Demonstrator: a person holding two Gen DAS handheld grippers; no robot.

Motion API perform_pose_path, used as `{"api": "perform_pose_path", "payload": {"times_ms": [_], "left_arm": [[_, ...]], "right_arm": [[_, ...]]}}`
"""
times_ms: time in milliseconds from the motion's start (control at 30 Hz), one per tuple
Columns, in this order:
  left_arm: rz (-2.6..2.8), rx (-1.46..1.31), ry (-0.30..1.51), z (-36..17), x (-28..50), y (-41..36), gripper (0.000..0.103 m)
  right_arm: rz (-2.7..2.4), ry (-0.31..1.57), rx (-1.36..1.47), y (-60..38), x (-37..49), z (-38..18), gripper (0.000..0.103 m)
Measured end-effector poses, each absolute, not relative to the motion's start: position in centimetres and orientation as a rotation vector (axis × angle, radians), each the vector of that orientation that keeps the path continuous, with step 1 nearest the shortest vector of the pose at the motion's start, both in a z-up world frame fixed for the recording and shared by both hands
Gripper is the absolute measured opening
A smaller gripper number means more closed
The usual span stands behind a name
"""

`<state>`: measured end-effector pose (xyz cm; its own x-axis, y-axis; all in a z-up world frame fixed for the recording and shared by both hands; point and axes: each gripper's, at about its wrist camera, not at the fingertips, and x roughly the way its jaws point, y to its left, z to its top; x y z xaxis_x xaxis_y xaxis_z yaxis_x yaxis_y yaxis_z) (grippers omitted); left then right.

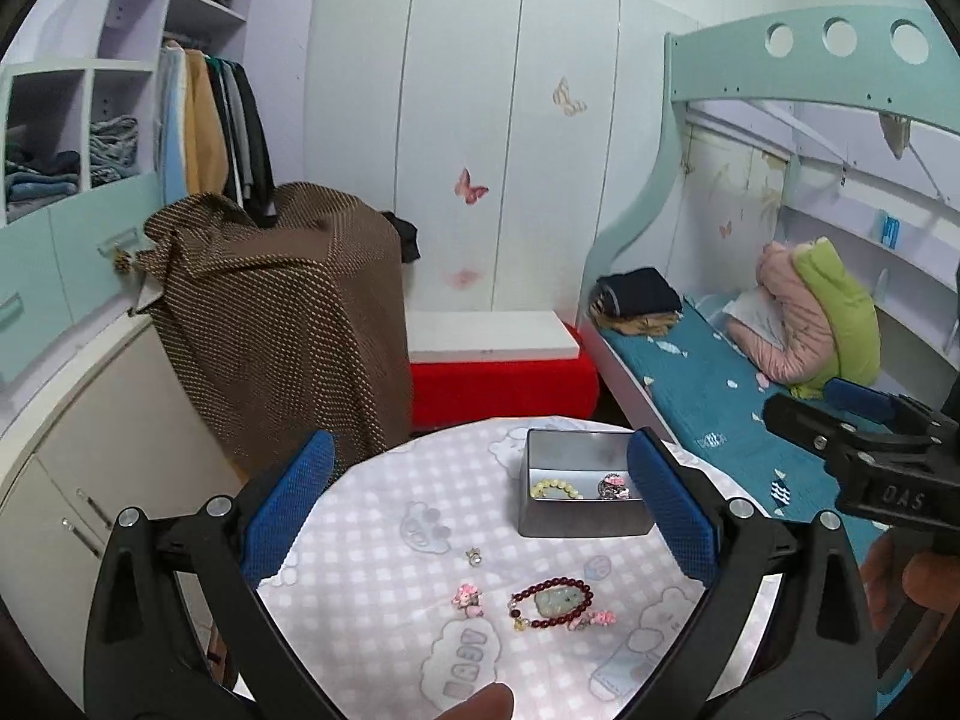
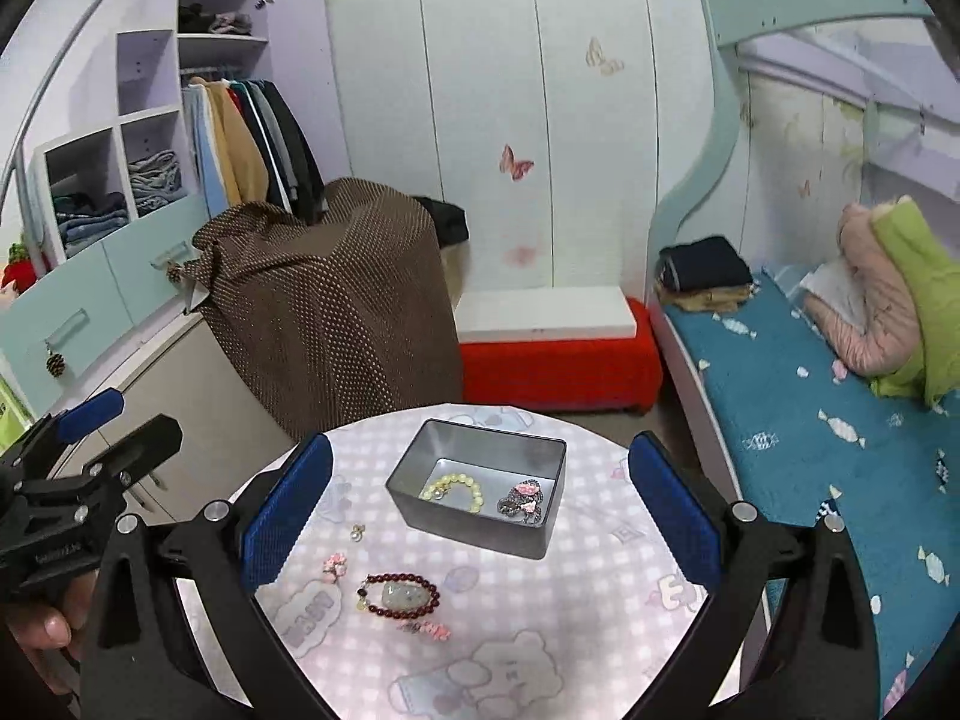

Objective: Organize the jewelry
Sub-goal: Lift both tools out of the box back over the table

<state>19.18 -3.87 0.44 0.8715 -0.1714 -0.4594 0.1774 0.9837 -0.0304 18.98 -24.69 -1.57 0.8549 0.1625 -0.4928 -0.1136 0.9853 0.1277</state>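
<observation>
A grey metal tin (image 1: 576, 525) (image 2: 480, 531) stands on a round table (image 1: 372, 546) (image 2: 576, 612). Inside lie a yellow bead bracelet (image 1: 555, 488) (image 2: 454, 490) and a dark sparkly piece with pink bits (image 1: 613, 486) (image 2: 522, 500). On the cloth lie a dark red bead bracelet with a pale green pendant (image 1: 552, 600) (image 2: 401, 594), two pink flower pieces (image 1: 468, 599) (image 1: 594, 621) (image 2: 335, 565) (image 2: 429, 630) and a small ring (image 1: 475, 555) (image 2: 358, 533). My left gripper (image 1: 480, 516) and right gripper (image 2: 480, 516) are open and empty above the table.
A brown dotted cloth covers a bulky thing (image 1: 282, 312) behind the table. A red bench with a white board (image 1: 498, 372) stands by the wall. A bed with blue bedding (image 2: 810, 420) runs along the right. Cabinets and shelves (image 1: 72, 276) stand on the left.
</observation>
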Motion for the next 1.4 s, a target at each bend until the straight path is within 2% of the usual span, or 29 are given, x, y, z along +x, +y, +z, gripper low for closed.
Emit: {"api": "perform_pose_path", "payload": {"times_ms": [300, 800, 1100, 1400], "left_arm": [[-0.149, -0.004, 0.417, 1.2, 13.9, -2.3, 0.098], [-0.102, -0.045, 0.453, -2.5, 9.5, 0.7, 0.098], [-0.076, -0.04, 0.503, -5.3, 10.1, 2.3, 0.098], [-0.104, 0.055, 0.651, -11.9, 14.6, 0.0, 0.098]], "right_arm": [[0.136, 0.452, 0.093, -23.9, 14.0, -1.3, 0.095], [0.091, 0.457, 0.061, -22.6, 9.5, -4.4, 0.095], [0.099, 0.483, 0.039, -22.1, 9.9, -5.3, 0.095], [0.122, 0.627, 0.008, -21.5, 11.8, -10.4, 0.095]]}}
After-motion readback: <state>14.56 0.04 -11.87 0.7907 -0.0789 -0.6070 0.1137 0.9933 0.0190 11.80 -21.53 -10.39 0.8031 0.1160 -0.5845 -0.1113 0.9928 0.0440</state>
